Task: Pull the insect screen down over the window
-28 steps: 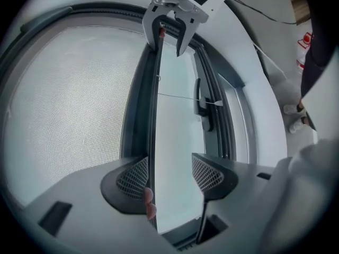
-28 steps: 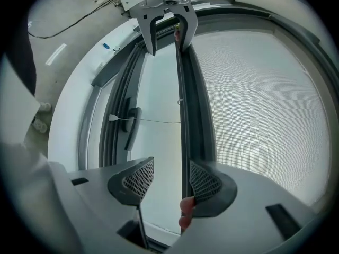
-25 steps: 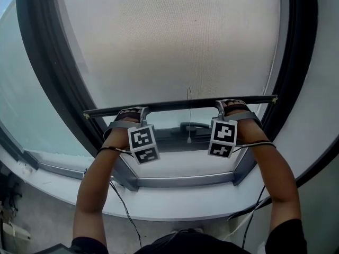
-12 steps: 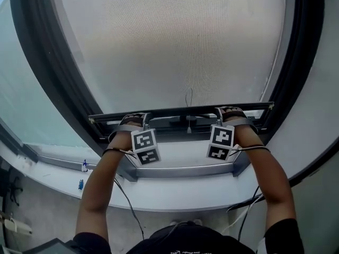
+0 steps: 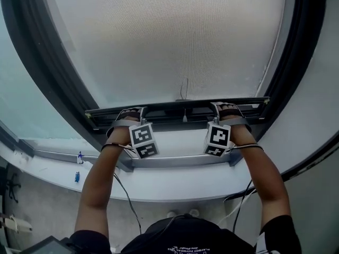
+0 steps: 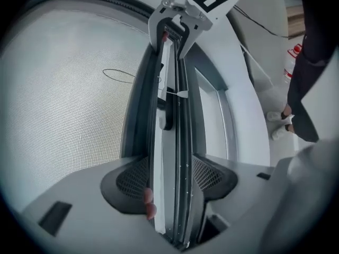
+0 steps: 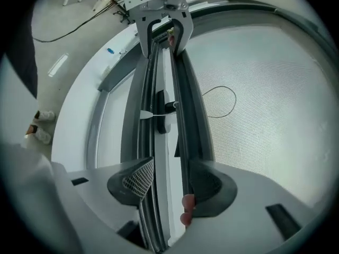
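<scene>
Left gripper [image 6: 170, 180] and right gripper [image 7: 168, 187] are each clamped on the screen's dark bottom bar [image 5: 177, 109], one toward each end, probably so it goes down level and doesn't jam. The mesh screen [image 5: 169, 41] covers nearly the whole window. The bar sits just above the grey sill [image 5: 180, 161], so the task looks almost finished.

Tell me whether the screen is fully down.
Nearly, not fully: the screen ends at a bar just above the frame, a pale gap between them.
</scene>
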### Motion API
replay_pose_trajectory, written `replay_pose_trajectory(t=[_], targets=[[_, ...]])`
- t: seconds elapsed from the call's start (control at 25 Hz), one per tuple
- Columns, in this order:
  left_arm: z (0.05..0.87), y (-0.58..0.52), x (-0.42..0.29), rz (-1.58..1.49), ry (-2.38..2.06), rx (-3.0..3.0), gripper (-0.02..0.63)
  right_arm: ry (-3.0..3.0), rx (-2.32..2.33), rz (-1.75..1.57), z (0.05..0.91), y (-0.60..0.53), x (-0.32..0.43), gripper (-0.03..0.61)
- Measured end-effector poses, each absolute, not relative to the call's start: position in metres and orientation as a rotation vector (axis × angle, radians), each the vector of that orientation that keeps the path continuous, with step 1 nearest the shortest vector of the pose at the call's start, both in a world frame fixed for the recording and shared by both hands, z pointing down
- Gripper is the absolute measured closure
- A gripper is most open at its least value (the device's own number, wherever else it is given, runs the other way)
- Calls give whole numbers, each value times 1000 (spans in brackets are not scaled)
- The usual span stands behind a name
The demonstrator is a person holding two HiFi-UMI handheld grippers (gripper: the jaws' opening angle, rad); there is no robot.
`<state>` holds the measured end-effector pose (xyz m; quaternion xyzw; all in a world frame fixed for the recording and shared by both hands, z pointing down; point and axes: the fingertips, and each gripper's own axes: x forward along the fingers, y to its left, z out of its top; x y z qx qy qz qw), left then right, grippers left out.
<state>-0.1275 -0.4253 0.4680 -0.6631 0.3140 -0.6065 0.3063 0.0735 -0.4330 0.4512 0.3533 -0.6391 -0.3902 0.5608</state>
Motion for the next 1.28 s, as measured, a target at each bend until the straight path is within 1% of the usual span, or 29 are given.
replay_pose_trajectory(t=[0.12,0.24,0.36,0.52,0.56,0.6,0.8,0.96,1.16,1.28], targets=[[470,-428,-127,-1633,847,-1676,353,-1548,952,-998,446,-421,72,367],[470,-431,-128,-1633,850,-1683,353,-1736,1116,-948,442,-404,61,367],[469,-429,-126,-1606,838,-1767,353,-1979,1276,-789,440,-394,49,367],[469,-428,-126,-1613,830,-1787,353,-2246,1377,-458,448,-389,30,368],[469,-429,-126,-1617,831,-1778,353,-2289,1390,-386,449,-390,25,378],[469,-429,-126,-1618,834,-1772,353,-2321,1404,-323,449,-390,20,414],[469,-430,-126,-1630,848,-1776,353,-2334,1442,-196,458,-405,4,432],[468,-428,-125,-1648,815,-1808,353,-2299,1447,-148,475,-420,1,473],[468,-429,-125,-1649,793,-1793,362,-2354,1478,75,492,-430,2,474],[467,-429,-126,-1655,802,-1785,362,-2359,1498,123,492,-437,-1,474]])
